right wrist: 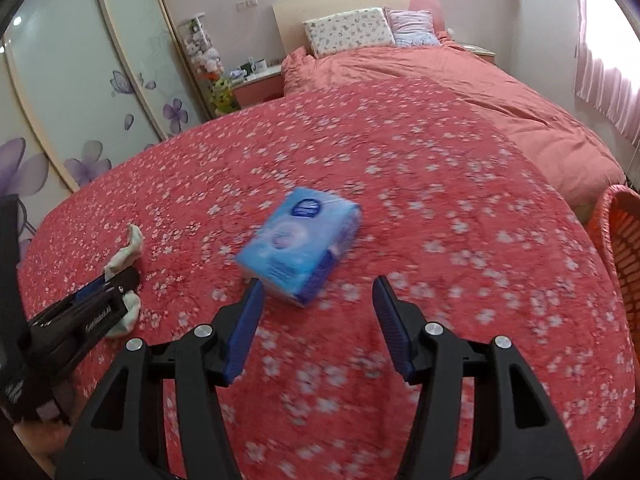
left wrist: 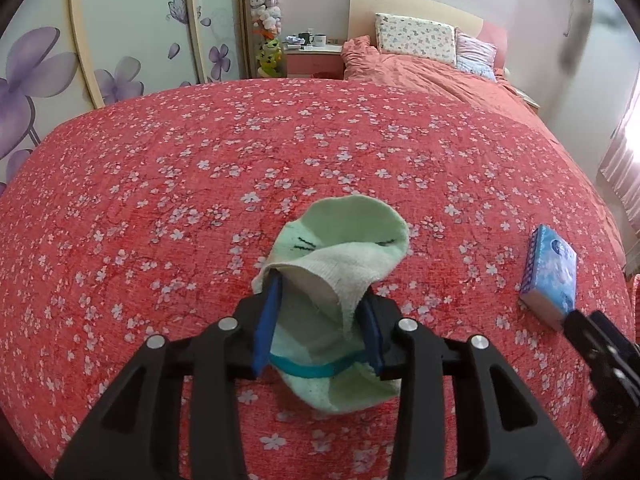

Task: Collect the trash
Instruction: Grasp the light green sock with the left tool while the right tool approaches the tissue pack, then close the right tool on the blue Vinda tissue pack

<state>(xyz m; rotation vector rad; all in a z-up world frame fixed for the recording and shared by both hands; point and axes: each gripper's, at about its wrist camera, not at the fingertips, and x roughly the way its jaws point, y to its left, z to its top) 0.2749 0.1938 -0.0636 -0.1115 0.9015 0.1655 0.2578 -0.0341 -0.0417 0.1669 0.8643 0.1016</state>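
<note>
On the left, the left gripper (left wrist: 320, 300) hangs low over the red flowered bedspread (left wrist: 200, 152) with a pale green sock (left wrist: 336, 256) between its blue pads (left wrist: 268, 320); the sock drapes over both, though whether they pinch it I cannot tell. Further right, a blue tissue pack (right wrist: 300, 244) lies flat on the spread, well apart from the sock. The right gripper (right wrist: 318, 316) sits just short of the pack, jaws spread with nothing between them. At the far right edge stands an orange basket (right wrist: 624, 240) beside the bed.
</note>
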